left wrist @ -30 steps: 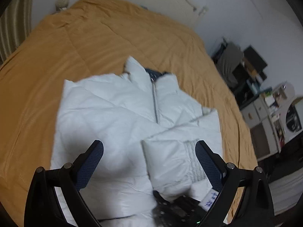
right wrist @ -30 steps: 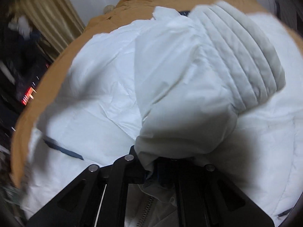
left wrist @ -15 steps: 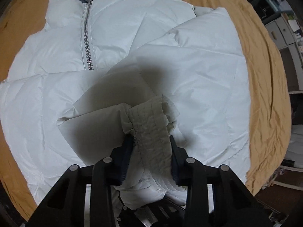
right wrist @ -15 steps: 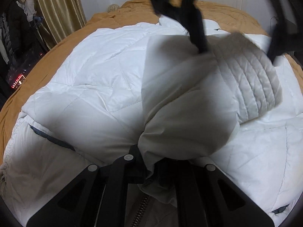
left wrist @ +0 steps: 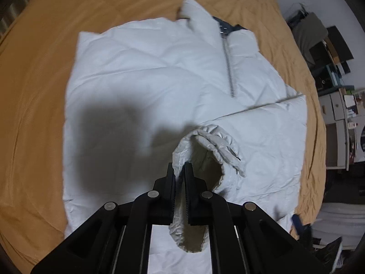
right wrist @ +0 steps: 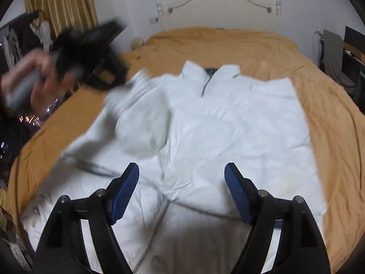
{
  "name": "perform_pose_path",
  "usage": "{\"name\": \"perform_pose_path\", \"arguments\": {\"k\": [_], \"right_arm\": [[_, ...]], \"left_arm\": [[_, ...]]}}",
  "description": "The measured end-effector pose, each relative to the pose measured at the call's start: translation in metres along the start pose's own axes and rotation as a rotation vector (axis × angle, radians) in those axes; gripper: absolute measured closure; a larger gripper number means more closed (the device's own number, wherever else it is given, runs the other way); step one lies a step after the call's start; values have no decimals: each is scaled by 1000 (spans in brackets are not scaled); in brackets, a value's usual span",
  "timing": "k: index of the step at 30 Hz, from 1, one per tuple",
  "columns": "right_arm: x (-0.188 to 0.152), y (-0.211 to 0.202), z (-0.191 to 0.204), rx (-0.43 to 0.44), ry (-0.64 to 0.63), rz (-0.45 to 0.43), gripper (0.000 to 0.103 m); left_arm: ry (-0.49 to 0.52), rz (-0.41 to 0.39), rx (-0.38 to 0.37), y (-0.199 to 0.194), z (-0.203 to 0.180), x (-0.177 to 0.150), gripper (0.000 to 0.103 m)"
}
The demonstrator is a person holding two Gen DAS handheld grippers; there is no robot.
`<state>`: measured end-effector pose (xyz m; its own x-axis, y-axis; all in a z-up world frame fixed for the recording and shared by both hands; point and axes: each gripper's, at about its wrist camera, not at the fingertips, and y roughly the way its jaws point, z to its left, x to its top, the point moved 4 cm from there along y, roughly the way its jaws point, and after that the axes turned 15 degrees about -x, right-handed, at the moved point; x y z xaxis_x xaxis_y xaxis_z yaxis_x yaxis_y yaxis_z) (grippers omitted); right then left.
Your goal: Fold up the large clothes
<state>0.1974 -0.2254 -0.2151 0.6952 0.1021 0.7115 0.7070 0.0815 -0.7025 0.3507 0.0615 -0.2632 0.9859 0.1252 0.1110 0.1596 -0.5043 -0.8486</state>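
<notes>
Spread across the bed (right wrist: 330,96) with its orange cover: white puffer jacket (right wrist: 228,123), front up, collar toward the headboard (right wrist: 219,2). Pinched tight in the left tongs (left wrist: 179,171): ribbed sleeve cuff (left wrist: 212,141), lifted above the jacket body. Spread wide, gripping nothing, above the zipper (right wrist: 150,235): right tongs (right wrist: 181,175).

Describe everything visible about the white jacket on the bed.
The jacket is a white quilted puffer, lying face up on the orange bedspread. Its metal zipper runs down from a stand-up collar with dark lining. One sleeve is folded across the body; the left tool is clamped on its ribbed cuff. The right tool hangs open above it.
</notes>
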Motion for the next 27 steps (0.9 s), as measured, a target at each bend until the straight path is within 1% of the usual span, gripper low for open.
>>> {"name": "perform_pose_path", "arguments": {"k": [2, 4, 5, 6, 7, 8, 9, 10, 11, 13, 14, 16, 18, 19, 21, 23, 24, 27], "right_arm": [[15, 11, -10, -7, 64, 35, 23], [16, 29, -19, -7, 121, 86, 23], [17, 43, -17, 6, 134, 121, 23], [14, 59, -9, 35, 134, 165, 23], [9, 73, -1, 54, 128, 204, 23], [2, 89, 9, 61, 109, 246, 23], [-5, 103, 17, 37, 79, 268, 22], [-11, 113, 25, -17, 31, 266, 21], [-14, 117, 32, -57, -26, 239, 18], [-17, 117, 42, -101, -99, 200, 17], [-16, 117, 43, -104, -103, 199, 17], [-15, 119, 41, -92, -84, 206, 17], [-14, 120, 44, -90, -83, 204, 17], [-16, 118, 45, -93, -87, 202, 17], [-13, 118, 46, -91, -86, 197, 17], [-16, 116, 40, -80, -78, 195, 17], [-19, 115, 38, -73, -74, 191, 17], [-24, 110, 34, -65, -72, 185, 17]], "left_arm": [[-39, -16, -13, -3, 29, -15, 97], [-73, -25, -38, -3, 55, -24, 97], [-89, -33, -48, 0, 65, -30, 97], [-112, -37, -66, 1, 77, -33, 97], [-133, -51, -58, 0, 88, -37, 97], [-144, -69, -37, -2, 97, -42, 98], [-152, -98, -21, -12, 105, -46, 100], [-154, -139, -19, -22, 107, -51, 100], [-160, -194, -24, -38, 107, -56, 100], [-140, -273, -38, -62, 97, -64, 99], [-110, -287, -37, -69, 85, -68, 95], [-28, -268, -75, -69, 51, -72, 95], [60, -238, -133, -59, 18, -74, 95], [97, -227, -143, -51, 3, -75, 95], [138, -205, -113, -32, -12, -72, 95], [124, -169, -110, -9, -16, -70, 94], [118, -151, -104, 2, -11, -70, 94], [114, -94, 7, 40, 15, -71, 95]]}}
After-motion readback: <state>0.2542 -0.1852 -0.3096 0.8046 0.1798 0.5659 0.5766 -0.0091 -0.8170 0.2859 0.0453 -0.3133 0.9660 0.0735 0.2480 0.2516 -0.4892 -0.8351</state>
